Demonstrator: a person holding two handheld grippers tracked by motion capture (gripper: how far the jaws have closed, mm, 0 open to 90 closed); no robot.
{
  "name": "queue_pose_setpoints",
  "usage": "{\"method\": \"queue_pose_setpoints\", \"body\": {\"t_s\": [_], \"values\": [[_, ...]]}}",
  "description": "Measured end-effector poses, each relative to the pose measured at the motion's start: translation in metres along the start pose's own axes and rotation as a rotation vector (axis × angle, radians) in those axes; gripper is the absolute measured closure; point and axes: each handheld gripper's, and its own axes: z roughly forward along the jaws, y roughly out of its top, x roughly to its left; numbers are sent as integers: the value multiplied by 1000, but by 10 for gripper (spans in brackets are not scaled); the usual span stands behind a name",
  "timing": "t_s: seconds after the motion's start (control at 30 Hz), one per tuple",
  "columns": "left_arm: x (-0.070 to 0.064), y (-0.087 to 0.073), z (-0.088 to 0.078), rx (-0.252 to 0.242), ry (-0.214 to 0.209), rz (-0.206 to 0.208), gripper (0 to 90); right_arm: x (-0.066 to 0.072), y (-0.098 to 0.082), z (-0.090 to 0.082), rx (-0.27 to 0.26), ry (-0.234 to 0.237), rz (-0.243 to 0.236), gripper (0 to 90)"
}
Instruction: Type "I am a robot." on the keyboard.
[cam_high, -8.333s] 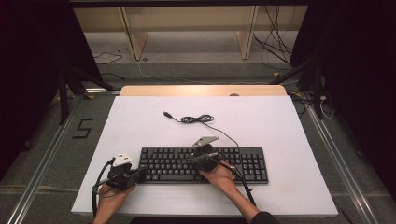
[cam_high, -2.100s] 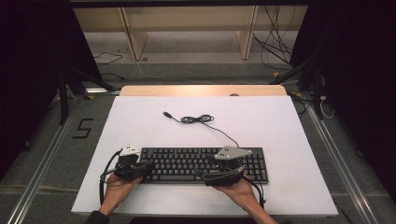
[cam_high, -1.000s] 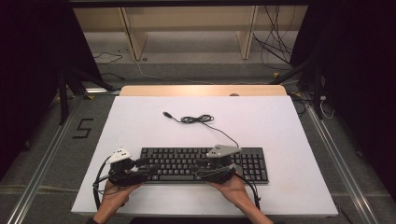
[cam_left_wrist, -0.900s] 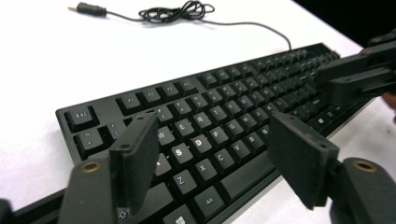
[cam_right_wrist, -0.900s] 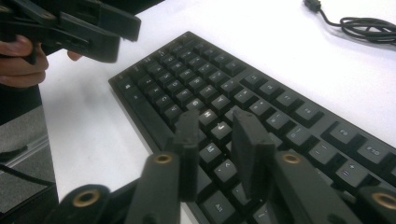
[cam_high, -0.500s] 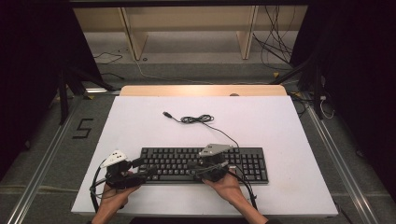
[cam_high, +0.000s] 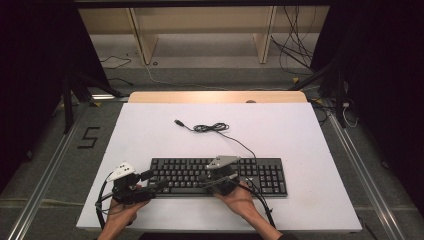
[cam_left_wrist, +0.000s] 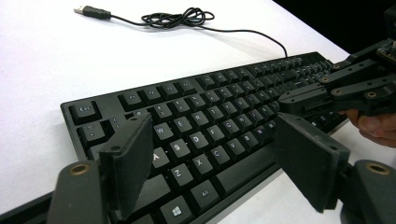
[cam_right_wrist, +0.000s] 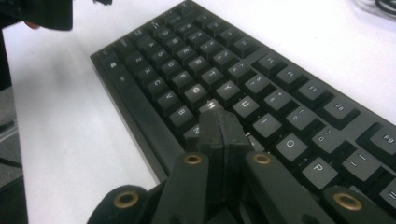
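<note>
While my left gripper (cam_left_wrist: 212, 158) hangs spread over the Esc end of the black full-size plastic keyboard (cam_high: 260, 172) at the table's near edge, my right gripper (cam_right_wrist: 223, 122), just snapped together empty, has dropped onto its middle keys near H.

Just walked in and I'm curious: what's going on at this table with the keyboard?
A person holds a two-jaw gripper in each hand over a black keyboard on a white table. The right gripper has its jaws shut into one tip, poised over the middle letter keys near H, as if to press a key. The left gripper hangs with jaws wide open over the keyboard's left end, gripping nothing. The keyboard's cable lies coiled and unplugged farther back.
</note>
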Motion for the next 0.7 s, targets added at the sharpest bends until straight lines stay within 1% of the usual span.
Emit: {"method": "queue_pose_setpoints", "body": {"t_s": [0.23, 0.63, 0.7], "values": [[0, 0, 0, -6, 4, -5, 285, 0, -1, 5, 21, -6, -3, 900], [0, 0, -1, -17, 6, 6, 285, 0, -3, 11, 42, -22, -11, 900], [0, 0, -1, -20, 6, 4, 285, 1, -4, 13, 61, -27, -15, 900]]}}
